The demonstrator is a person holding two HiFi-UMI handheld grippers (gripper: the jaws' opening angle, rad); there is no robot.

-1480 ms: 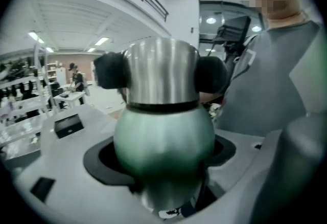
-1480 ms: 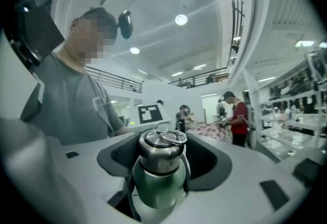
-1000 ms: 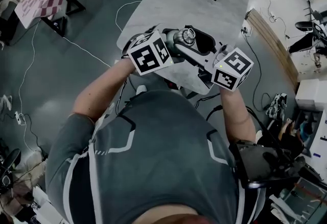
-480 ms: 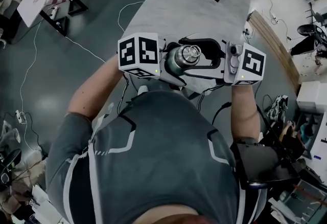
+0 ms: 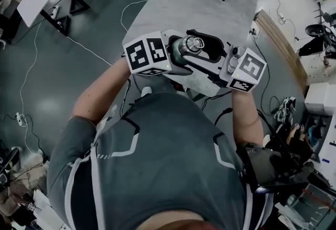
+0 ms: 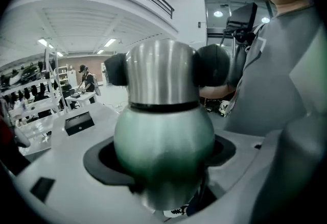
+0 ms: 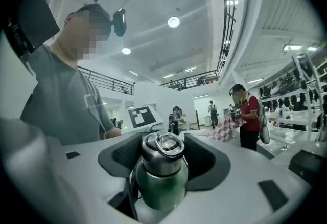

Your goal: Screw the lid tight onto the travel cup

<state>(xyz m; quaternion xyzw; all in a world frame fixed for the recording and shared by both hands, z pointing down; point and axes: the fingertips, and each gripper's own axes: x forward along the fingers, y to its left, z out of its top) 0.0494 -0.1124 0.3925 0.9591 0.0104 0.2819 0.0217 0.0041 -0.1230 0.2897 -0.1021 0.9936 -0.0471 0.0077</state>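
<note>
Travel cup (image 6: 163, 136): rounded green body, brushed-steel lid (image 7: 162, 149) with a wire ring. The left hand-held gripper (image 5: 181, 63) clamps the body. The right hand-held gripper (image 7: 161, 162), its jaws just closing, presses its pads on the lid. Both are held over the near edge of the tabletop (image 5: 210, 8).

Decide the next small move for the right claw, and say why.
Probably finish closing the right claw on the lid before any twist: its jaws have just been closing with the lid between them, contact unclear, while the left claw clamps the travel cup.
</note>
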